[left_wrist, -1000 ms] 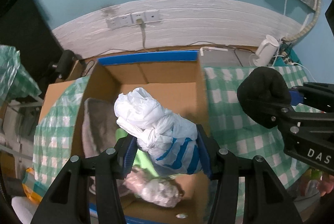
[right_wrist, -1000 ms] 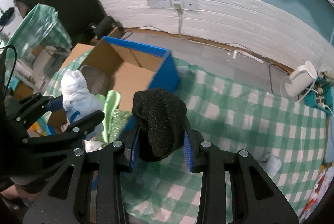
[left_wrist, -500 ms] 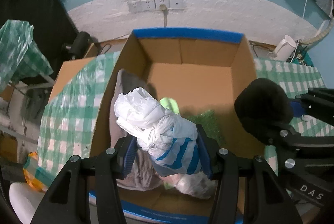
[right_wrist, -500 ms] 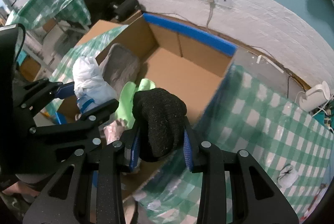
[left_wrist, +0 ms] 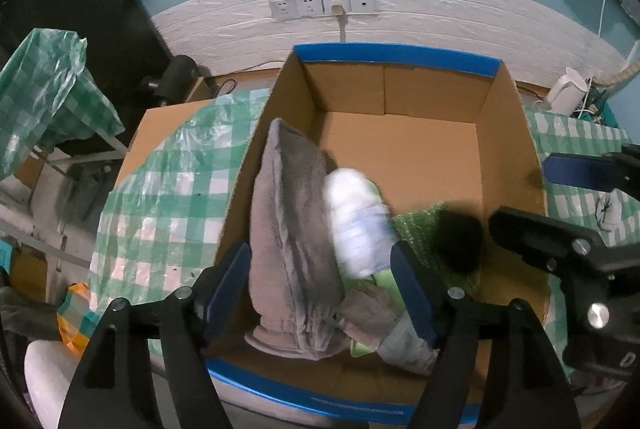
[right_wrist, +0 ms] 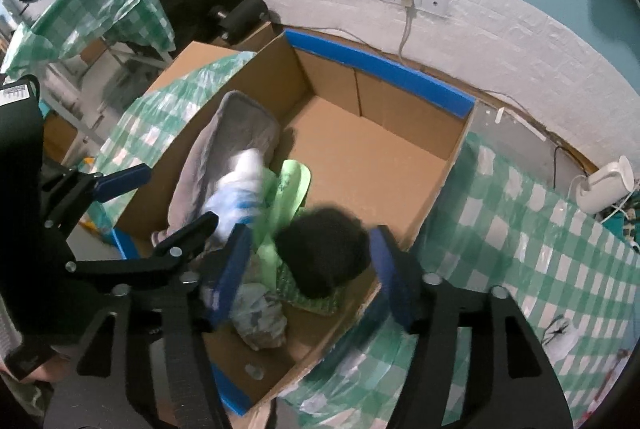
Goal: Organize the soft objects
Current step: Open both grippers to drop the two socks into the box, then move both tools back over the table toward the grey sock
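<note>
Inside box [left_wrist: 504, 133] — white bundle [left_wrist: 356, 225], black sock [right_wrist: 324, 253]

So the cardboard box [left_wrist: 400, 149] sits on the table [right_wrist: 540, 249] up against its back edge. In the box, a folded towel [left_wrist: 288, 237] leans on the left wall, a bundle [left_wrist: 356, 225] beside it, a knit ball [left_wrist: 460, 245] further right.

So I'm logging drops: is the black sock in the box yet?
In. The black sock sits blurred inside the cardboard box, clear of the open right gripper pads.
</note>
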A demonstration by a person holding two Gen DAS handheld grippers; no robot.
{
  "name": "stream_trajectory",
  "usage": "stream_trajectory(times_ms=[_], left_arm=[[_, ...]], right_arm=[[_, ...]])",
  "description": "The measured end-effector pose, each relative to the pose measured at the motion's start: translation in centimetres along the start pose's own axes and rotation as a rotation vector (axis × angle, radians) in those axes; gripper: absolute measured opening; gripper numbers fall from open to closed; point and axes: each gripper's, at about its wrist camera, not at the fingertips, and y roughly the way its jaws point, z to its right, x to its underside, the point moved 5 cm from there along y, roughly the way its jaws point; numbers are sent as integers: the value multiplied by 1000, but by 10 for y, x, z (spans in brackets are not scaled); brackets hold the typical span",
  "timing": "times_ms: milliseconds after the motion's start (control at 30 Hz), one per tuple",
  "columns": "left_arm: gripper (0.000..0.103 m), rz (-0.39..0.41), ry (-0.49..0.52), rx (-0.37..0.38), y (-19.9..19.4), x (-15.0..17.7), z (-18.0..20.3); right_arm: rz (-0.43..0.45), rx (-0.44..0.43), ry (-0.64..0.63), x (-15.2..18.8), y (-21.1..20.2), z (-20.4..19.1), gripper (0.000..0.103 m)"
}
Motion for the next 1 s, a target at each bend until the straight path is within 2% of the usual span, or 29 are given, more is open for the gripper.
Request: stream_trajectory(times_ms=[300, 567, 1000], left_arm=[[76, 37, 21, 5, -9, -3, 12], [76, 84, 54, 8, -24, -8, 32], [76, 140, 116, 59, -50, -11, 89]], right_arm=[[14, 16, 24, 4, -7, 10, 68], [37, 37, 67, 15, -23, 35, 68], [52, 92, 125, 44, -45, 89, 68]])
